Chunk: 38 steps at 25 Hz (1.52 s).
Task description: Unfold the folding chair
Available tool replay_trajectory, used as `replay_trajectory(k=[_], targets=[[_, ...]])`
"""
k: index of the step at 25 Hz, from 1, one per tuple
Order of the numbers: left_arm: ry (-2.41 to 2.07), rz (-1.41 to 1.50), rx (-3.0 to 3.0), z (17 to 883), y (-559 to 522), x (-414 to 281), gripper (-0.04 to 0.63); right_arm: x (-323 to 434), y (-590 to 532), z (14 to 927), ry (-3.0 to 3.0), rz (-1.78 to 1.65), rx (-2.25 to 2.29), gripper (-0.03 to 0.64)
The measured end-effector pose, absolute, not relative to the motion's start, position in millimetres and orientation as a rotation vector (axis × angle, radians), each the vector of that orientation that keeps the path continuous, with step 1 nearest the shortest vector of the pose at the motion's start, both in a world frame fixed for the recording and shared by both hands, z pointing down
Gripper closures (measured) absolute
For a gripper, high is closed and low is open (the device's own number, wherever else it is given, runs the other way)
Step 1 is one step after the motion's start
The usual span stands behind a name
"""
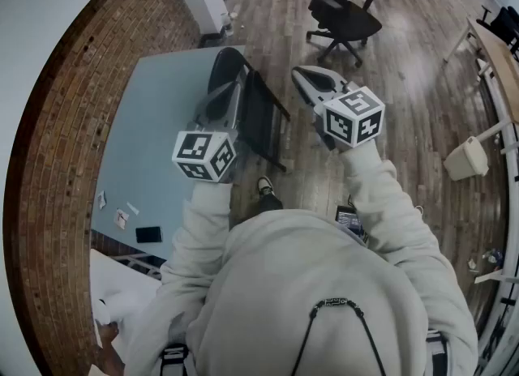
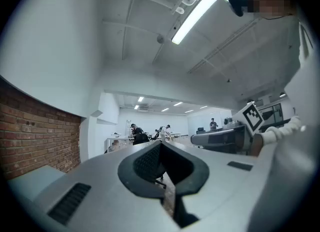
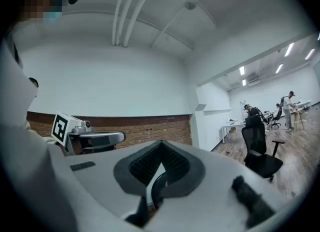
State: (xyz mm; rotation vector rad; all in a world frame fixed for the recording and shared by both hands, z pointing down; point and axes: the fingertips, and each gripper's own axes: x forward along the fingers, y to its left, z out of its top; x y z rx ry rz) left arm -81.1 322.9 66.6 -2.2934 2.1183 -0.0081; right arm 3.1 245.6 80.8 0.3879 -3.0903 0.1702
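Jaws of the left hand-held gripper (image 2: pixel 161 146) meet at their tips with nothing between them. The right hand-held gripper (image 3: pixel 160 145) is closed and empty too.

Only the head view shows the folding chair (image 1: pixel 258 115) whole. It stands folded on the wooden floor (image 1: pixel 405 99) at the person's 12 o'clock, between the two noses and just beside the pale blue worktop (image 1: pixel 154 123). Its long axis runs from 11 to 5 o'clock. Each gripper view catches only a sliver of black frame under the jaws.

An office chair (image 1: pixel 340 6) stands at 1 o'clock, well apart, and a brick wall (image 1: pixel 57 139) curves along at 9.
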Motion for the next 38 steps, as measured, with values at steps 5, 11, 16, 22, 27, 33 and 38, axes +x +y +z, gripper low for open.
replay_trajectory(k=[5,11,16,22,27,33,38], targets=[[2.128,0.065,-2.307,74,313,-117,0.592,-29,237,97,-3.080,0.170,0.379,0.609],[2.072,0.058,-2.312,73,261,-160,0.592,-69,181,106,-3.067,0.187,0.444,0.609],[2.057,0.004,-2.369,93,203,-219,0.592,-133,117,119,-3.020,0.180,0.459,0.609],[2.020,-0.098,-2.479,127,125,-297,0.592,-201,34,131,-3.018,0.252,0.604,0.609],[1.988,-0.067,-2.528,125,72,-332,0.592,-235,-15,134,-2.997,0.306,0.682,0.609],[1.959,-0.021,-2.492,93,29,-357,0.592,-260,-56,115,-2.989,0.250,0.739,0.609],[2.011,-0.149,-2.551,124,8,-369,0.592,-268,-85,136,-2.942,0.343,0.742,0.609]])
